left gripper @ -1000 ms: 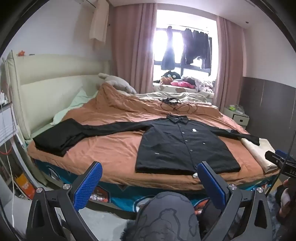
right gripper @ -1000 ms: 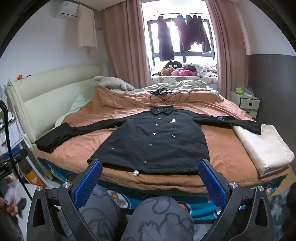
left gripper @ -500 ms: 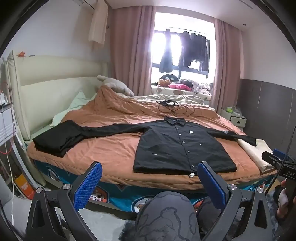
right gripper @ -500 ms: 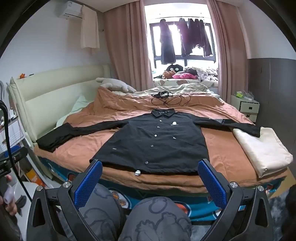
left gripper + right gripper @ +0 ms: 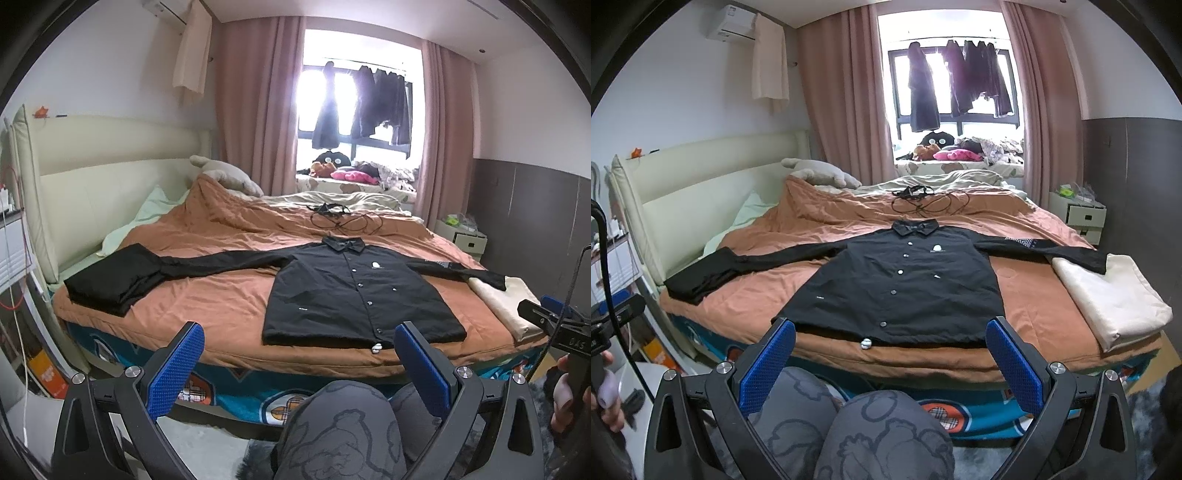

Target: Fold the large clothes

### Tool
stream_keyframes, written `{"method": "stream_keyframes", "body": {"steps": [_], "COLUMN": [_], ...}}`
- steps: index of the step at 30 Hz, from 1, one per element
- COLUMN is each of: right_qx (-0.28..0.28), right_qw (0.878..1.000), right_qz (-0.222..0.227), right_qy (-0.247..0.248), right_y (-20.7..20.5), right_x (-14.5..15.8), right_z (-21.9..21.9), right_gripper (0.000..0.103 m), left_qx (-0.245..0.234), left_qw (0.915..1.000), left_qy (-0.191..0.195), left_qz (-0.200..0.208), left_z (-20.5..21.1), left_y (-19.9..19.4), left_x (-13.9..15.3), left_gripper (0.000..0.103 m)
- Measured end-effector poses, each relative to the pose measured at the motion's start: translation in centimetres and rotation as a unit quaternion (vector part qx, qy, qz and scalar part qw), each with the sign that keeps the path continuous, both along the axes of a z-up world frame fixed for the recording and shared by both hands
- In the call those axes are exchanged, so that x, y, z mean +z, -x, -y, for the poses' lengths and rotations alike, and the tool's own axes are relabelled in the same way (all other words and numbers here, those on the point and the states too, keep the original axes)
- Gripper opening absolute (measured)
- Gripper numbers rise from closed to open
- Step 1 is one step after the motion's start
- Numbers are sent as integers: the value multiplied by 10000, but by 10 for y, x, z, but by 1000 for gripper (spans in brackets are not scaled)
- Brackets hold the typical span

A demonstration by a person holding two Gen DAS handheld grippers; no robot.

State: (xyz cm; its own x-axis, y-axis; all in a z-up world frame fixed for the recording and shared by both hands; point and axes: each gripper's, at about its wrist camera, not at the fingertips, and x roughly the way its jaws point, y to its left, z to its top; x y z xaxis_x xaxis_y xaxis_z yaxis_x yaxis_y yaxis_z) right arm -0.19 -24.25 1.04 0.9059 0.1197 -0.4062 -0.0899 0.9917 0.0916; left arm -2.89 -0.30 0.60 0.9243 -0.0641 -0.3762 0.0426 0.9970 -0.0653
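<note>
A black long-sleeved button shirt [image 5: 354, 291] [image 5: 905, 280] lies flat, front up, on the orange duvet [image 5: 221, 299] [image 5: 1027, 314], collar toward the window, sleeves spread left and right. Its left sleeve ends in a bunched heap near the headboard [image 5: 110, 280]. Its right cuff rests on a folded cream cloth [image 5: 1115, 295]. My left gripper [image 5: 299, 362] is open, held off the bed's near edge, empty. My right gripper [image 5: 890, 360] is open too, empty, its blue pads [image 5: 768, 365] just short of the shirt's hem. A person's patterned knees [image 5: 879, 435] sit below both.
Black cables [image 5: 923, 201] lie on the duvet beyond the collar. A plush toy [image 5: 823, 173] rests by the cream headboard [image 5: 701, 184]. A white nightstand [image 5: 1082, 216] stands at the right; shelves crowd the left [image 5: 14, 251]. Clothes hang in the window [image 5: 956, 81].
Both views have shifted slightly back and up from the bed; the shirt sits a little farther away. The shirt itself has not moved and both grippers stay open.
</note>
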Motion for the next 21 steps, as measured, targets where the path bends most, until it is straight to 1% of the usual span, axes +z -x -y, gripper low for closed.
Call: {"method": "stream_keyframes", "body": {"steps": [10,21], "right_qx": [-40,-84], "right_qw": [10000,9999], "right_qz": [21,31], "right_qy": [22,71], "right_y": [3,3], "right_x": [3,2], "right_z": [1,1], "right_gripper": [103,103], "left_qx": [9,16], "left_qw": [10000,10000], "left_qy": [48,58], "left_qz": [67,52], "left_z": [-3,-2], "left_y": [4,6], "left_x": [2,2], "left_gripper": [103,103]}}
